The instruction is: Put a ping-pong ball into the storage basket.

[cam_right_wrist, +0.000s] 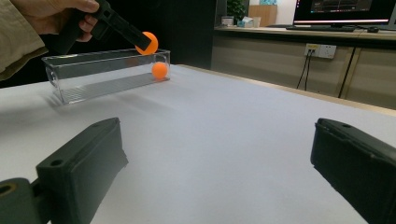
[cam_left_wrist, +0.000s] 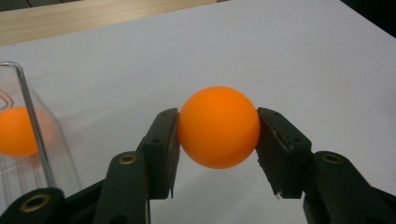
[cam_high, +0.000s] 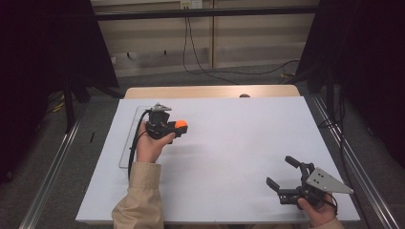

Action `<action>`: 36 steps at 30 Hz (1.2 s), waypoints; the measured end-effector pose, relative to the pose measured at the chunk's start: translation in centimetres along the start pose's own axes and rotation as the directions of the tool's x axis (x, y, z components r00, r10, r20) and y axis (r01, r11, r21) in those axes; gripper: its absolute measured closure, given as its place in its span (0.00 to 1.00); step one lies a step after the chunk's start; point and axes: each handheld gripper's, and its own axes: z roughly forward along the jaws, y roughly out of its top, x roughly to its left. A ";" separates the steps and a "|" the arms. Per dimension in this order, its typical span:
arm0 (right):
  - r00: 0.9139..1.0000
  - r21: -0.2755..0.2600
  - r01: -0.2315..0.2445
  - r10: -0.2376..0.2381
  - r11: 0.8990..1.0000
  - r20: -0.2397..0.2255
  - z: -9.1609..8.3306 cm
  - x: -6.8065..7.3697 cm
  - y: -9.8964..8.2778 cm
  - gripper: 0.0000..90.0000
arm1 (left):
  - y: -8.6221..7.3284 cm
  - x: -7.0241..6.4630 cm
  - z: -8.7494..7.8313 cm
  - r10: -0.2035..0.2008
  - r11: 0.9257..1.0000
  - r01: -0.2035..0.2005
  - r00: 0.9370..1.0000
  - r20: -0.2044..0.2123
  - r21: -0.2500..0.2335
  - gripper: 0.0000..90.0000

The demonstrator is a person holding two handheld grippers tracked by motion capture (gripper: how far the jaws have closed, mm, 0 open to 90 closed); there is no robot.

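Observation:
An orange ball [cam_left_wrist: 218,127] sits clamped between the pads of my left gripper [cam_left_wrist: 217,144], held in the air just right of a clear plastic box [cam_high: 130,138]. The same ball [cam_high: 181,124] and left gripper [cam_high: 177,128] appear at the table's left in the high view, and the held ball [cam_right_wrist: 148,42] hangs above the box's end in the right gripper view. A second orange ball [cam_right_wrist: 159,70] lies inside the clear box [cam_right_wrist: 102,74], also seen as an orange ball [cam_left_wrist: 17,131] behind the box wall. My right gripper [cam_high: 282,172] rests open near the front right, with nothing between its jaws.
A white sheet [cam_high: 224,152] covers the table, whose wooden far edge [cam_high: 210,91] shows beyond it. Cables run over the floor behind. A sleeve [cam_high: 138,200] comes in from the bottom left.

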 end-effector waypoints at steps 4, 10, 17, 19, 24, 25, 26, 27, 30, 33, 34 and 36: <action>1.000 0.000 0.002 -0.002 1.000 -0.001 0.0 0.0 0.0 0.03 | 0.0 0.2 -0.3 -0.005 1.000 0.005 1.000 -0.005 -0.004 0.56; 1.000 0.001 0.003 -0.003 1.000 -0.002 0.1 0.1 0.0 0.03 | 0.0 0.4 -0.6 -0.004 1.000 0.004 1.000 -0.010 -0.002 0.56; 1.000 0.001 0.002 -0.002 1.000 -0.003 0.1 0.1 0.0 0.03 | -0.1 0.6 -0.8 -0.008 1.000 0.008 1.000 -0.014 -0.001 0.56; 1.000 0.002 0.003 -0.003 1.000 -0.005 0.1 0.1 0.0 0.03 | -0.1 0.8 -0.9 -0.001 1.000 0.001 1.000 -0.012 0.005 0.56; 1.000 0.001 0.003 -0.003 1.000 -0.005 0.1 0.1 0.0 0.03 | -0.1 0.9 -1.0 -0.006 1.000 0.006 1.000 -0.015 0.002 0.56; 1.000 0.001 0.003 -0.003 1.000 -0.005 0.1 0.1 0.0 0.03 | -0.1 0.9 -1.1 -0.006 1.000 0.006 1.000 -0.013 0.001 0.56; 1.000 0.001 0.004 -0.004 1.000 -0.005 0.1 0.1 0.0 0.03 | -0.1 0.9 -1.1 -0.009 1.000 0.009 1.000 -0.017 0.001 0.56; 1.000 0.001 0.004 -0.004 1.000 -0.005 0.1 0.1 0.0 0.03 | -0.1 1.0 -1.1 -0.007 1.000 0.007 1.000 -0.018 0.000 0.56; 1.000 0.000 0.003 -0.003 1.000 -0.005 0.1 0.1 0.0 0.03 | -0.2 1.1 -1.3 -0.013 1.000 0.013 1.000 -0.017 0.001 0.56; 1.000 0.000 0.003 -0.003 1.000 -0.005 0.1 0.1 0.0 0.03 | -0.2 1.2 -1.3 -0.010 1.000 0.010 1.000 -0.021 0.001 0.56; 1.000 0.000 0.003 -0.003 1.000 -0.006 0.1 0.1 0.0 0.03 | -0.2 1.3 -1.4 -0.012 1.000 0.012 1.000 -0.021 0.000 0.56; 1.000 0.000 0.003 -0.003 1.000 -0.007 0.1 0.1 0.0 0.03 | -0.2 1.3 -1.5 -0.013 1.000 0.013 1.000 -0.021 0.003 0.56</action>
